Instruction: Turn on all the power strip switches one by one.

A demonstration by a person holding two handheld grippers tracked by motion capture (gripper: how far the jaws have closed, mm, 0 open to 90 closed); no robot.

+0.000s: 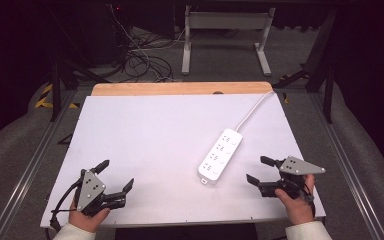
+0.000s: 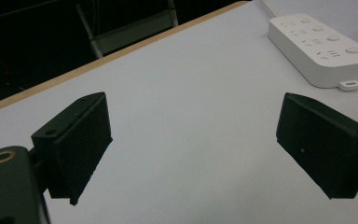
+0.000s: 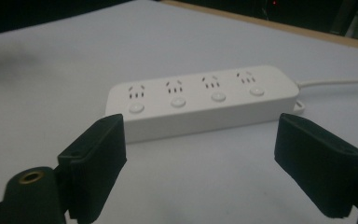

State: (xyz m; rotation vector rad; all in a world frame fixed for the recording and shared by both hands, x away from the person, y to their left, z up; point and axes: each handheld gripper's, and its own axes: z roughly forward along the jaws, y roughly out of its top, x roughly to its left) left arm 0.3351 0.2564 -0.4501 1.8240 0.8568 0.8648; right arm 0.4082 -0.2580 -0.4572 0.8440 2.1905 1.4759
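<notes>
Jaws on both grippers are standing spread wide, pinching nothing. Starting at the left, the left gripper is resting low over the near-left part of the white table, held by the person's left hand, with bare tabletop lying between its two black jaws. In the left gripper view, that gripper is looking across the table, and the white power strip is sitting well beyond and to the right of its right jaw, apart from both jaws.

Moving right, the power strip is lying flat on the table, its white cord trailing off toward the far edge. The right gripper, held in the person's right hand, is pointing toward the strip from the near-right side. In the right gripper view, that gripper is facing the strip side-on; the strip is lying just ahead of the jaw tips, spanning the gap between them, touching neither
</notes>
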